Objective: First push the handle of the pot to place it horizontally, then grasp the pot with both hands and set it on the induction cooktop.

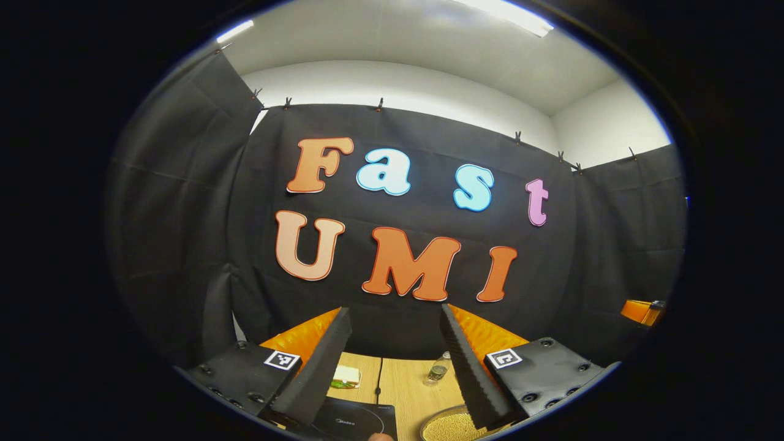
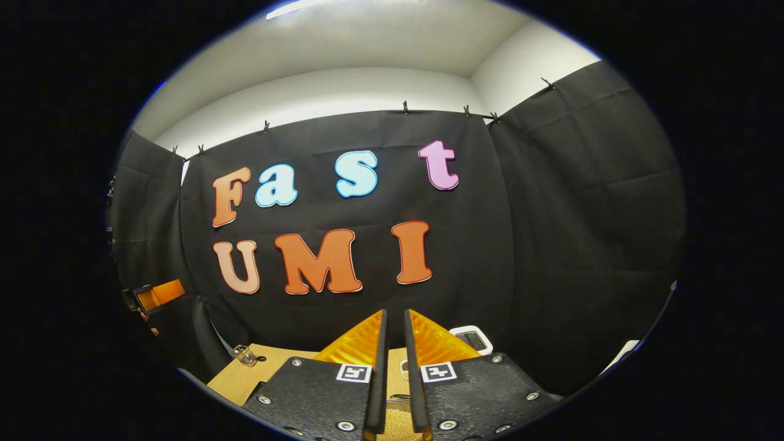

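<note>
In the left gripper view, the pot (image 1: pixel 447 427), round and full of yellowish grains, sits at the bottom edge on the wooden table (image 1: pixel 407 386). The right finger of my left gripper (image 1: pixel 395 318) covers part of it. The black induction cooktop (image 1: pixel 352 422) lies just left of the pot, under the left finger. This gripper is open and holds nothing. Its handle is hidden. My right gripper (image 2: pixel 394 315) has its fingers almost together with a thin slit and nothing clamped. A yellowish patch (image 2: pixel 395 425) shows low between them.
A small glass jar (image 1: pixel 438 370) and a pale sponge-like block (image 1: pixel 346 376) stand farther back on the table. The right gripper view has the jar (image 2: pixel 245 354) at left and a white device (image 2: pixel 471 339) at right. Black cloth walls close the booth behind.
</note>
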